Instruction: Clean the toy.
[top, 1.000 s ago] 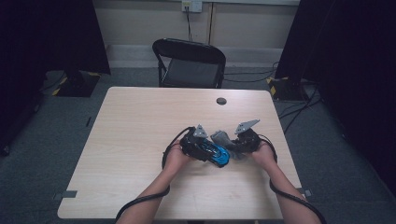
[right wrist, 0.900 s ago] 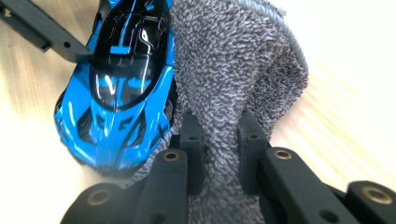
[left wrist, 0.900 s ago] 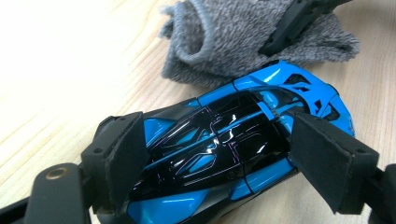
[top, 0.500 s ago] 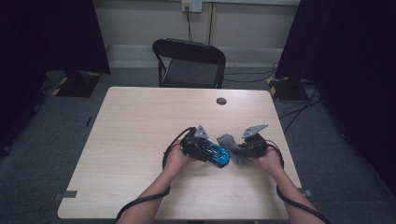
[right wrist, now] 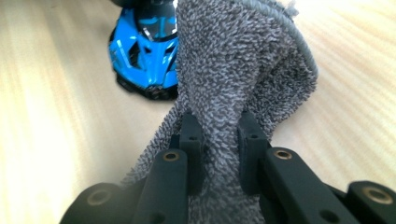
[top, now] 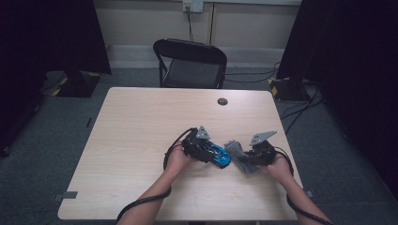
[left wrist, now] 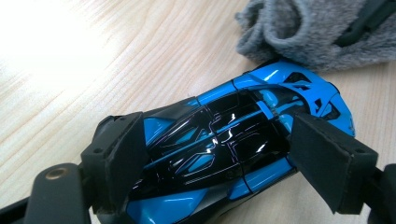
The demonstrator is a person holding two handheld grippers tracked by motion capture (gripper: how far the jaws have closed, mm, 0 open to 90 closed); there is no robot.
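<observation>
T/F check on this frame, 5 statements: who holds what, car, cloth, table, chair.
1. The left gripper is clamped on the blue toy car. True.
2. The right gripper holds a yellow sponge. False: its jaws pinch a grey cloth.
3. The cloth lies against one end of the car. True: in the left gripper view it touches the car's far end.
4. The car hangs well above the table. False: it rests on or just above the wooden top, beside the cloth.
5. The black folding chair stands at the far side of the table. True.
</observation>
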